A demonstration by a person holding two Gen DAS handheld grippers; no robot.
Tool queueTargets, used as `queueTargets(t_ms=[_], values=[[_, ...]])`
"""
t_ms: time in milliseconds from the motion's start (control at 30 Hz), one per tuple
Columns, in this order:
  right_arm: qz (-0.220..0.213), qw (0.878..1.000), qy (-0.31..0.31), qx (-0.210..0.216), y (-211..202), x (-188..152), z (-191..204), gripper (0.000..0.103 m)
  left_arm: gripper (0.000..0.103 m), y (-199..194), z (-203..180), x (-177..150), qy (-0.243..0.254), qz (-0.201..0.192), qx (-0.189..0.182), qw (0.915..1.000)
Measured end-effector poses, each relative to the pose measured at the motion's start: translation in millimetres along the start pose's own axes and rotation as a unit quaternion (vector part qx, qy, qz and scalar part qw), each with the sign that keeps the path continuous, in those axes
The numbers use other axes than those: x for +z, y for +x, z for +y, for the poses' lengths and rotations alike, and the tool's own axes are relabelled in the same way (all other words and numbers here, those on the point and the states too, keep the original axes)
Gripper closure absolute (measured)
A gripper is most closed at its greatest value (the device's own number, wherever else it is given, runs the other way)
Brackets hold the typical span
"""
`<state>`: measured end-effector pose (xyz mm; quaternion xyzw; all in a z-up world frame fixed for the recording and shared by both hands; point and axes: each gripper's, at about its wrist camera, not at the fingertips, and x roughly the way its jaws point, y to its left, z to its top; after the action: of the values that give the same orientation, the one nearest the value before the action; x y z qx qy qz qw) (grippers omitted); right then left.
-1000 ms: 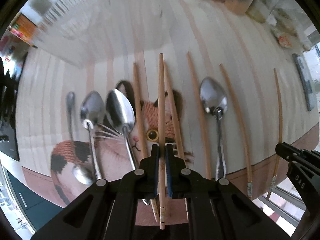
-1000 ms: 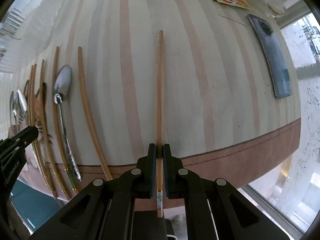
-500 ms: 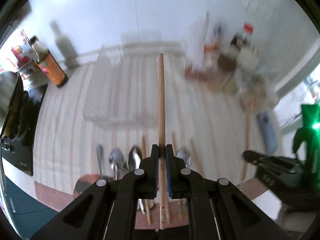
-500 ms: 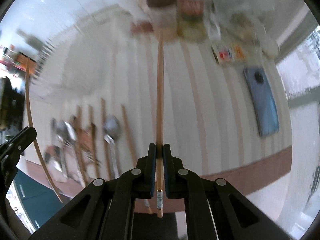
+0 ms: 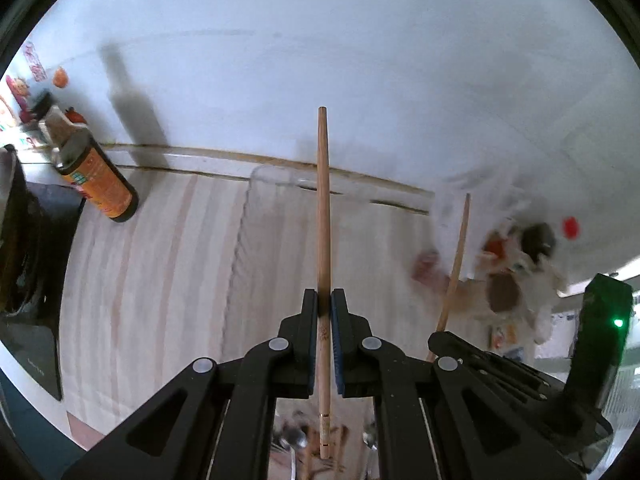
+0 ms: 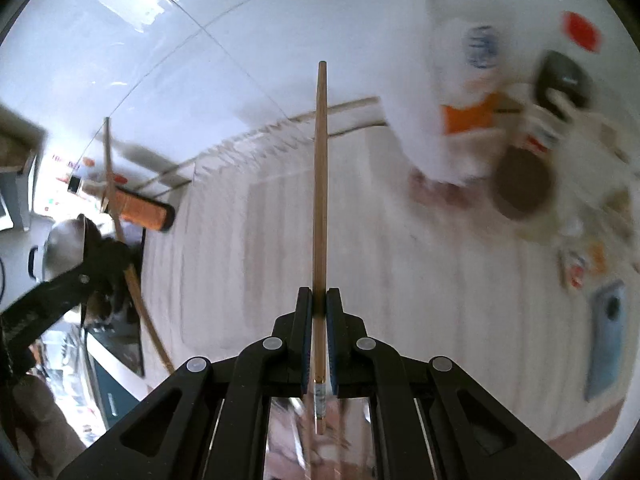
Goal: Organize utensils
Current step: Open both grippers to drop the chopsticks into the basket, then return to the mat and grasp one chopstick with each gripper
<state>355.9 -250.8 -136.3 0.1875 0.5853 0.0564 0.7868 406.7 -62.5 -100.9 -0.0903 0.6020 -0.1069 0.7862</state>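
Note:
My left gripper (image 5: 324, 300) is shut on a wooden chopstick (image 5: 323, 208) that points up and forward over the striped cloth. My right gripper (image 6: 319, 300) is shut on a second wooden chopstick (image 6: 320, 184), also raised. Each gripper shows in the other's view: the right one (image 5: 480, 356) with its chopstick (image 5: 456, 268), the left one (image 6: 92, 256) with its chopstick (image 6: 120, 232). A clear ribbed tray (image 5: 280, 216) lies on the cloth ahead. Spoons and chopsticks (image 5: 296, 440) on the table show faintly below my left jaws.
A dark sauce bottle with an orange label (image 5: 92, 172) stands at the back left by the wall. Blurred jars and packets (image 6: 504, 128) crowd the back right. A blue phone (image 6: 604, 344) lies on the right. A black stove top (image 5: 24, 272) is at the left.
Both grippers have lifted their chopsticks off the table and tilted up toward the wall. The row of spoons and chopsticks has dropped out of view below the jaws.

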Motion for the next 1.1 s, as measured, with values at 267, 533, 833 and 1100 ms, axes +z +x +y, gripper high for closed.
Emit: queueTargets(t_ms=[267, 533, 833, 1100], values=[[0.050, 0.999, 0.006, -0.004, 81.6, 36.5, 27.8, 0.096, 0.099, 77.0, 29.5, 24.2, -0.003, 0.100, -0.019, 0.9948], [0.071, 0.997, -0.011, -0.033, 104.1, 33.8, 32.7, 0.065, 0.090, 64.1, 36.9, 13.4, 0.031, 0.092, 0.023, 0.9950], [-0.008, 0.994, -0.039, -0.098, 38.8, 4.3, 16.3, 0.040, 0.023, 0.7, 48.3, -28.6, 0.035, -0.045, 0.117, 0.9915], [-0.069, 0.992, -0.021, -0.104, -7.6, -73.5, -44.4, 0.030, 0.000, -4.2, 36.3, -109.2, 0.046, -0.047, 0.121, 0.9905]])
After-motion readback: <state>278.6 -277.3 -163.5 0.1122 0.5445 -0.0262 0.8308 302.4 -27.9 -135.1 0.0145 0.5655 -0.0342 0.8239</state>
